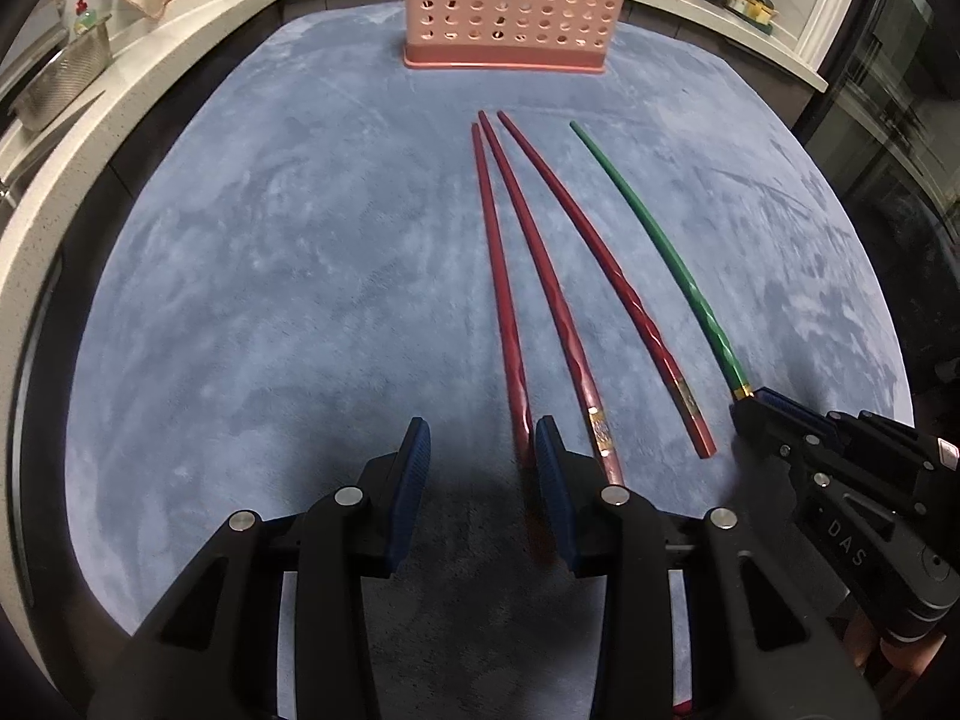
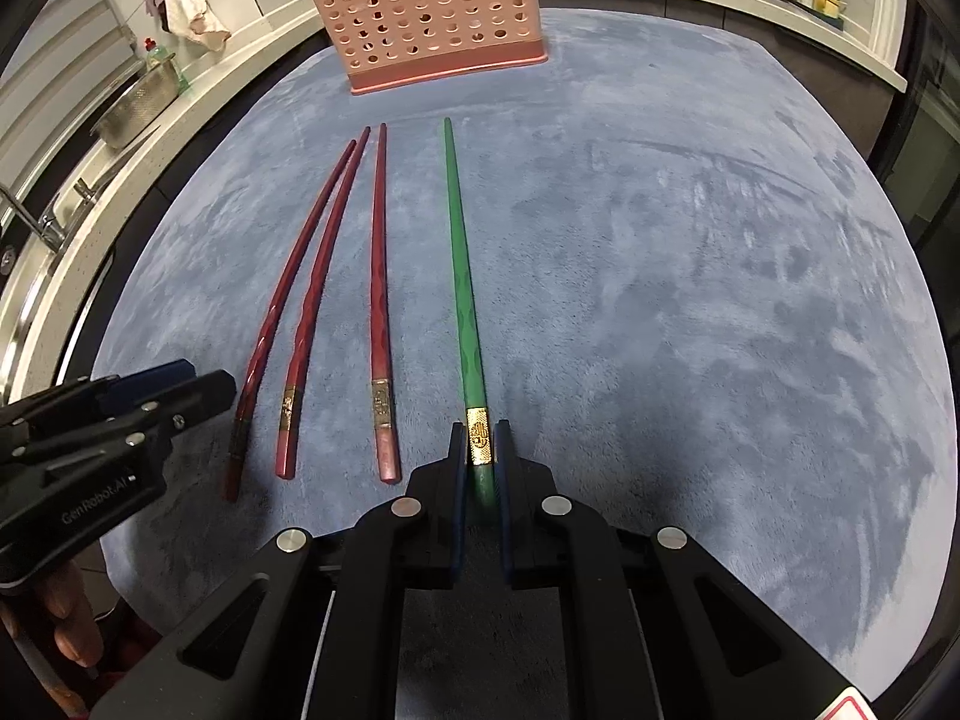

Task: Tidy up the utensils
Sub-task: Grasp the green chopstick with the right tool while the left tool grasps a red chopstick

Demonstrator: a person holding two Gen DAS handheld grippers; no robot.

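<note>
Dim overhead light, soft shadows, sharp centre, fisheye-warped dark edges

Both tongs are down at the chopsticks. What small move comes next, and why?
Probably lift the right tongs: they are shut on the green chopstick, which lies on the mat below the basket. The left tongs are open around a red chopstick.

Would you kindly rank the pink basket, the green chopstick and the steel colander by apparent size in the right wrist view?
1. pink basket
2. green chopstick, longer but thin, and nearer the camera, so unsure
3. steel colander
</note>
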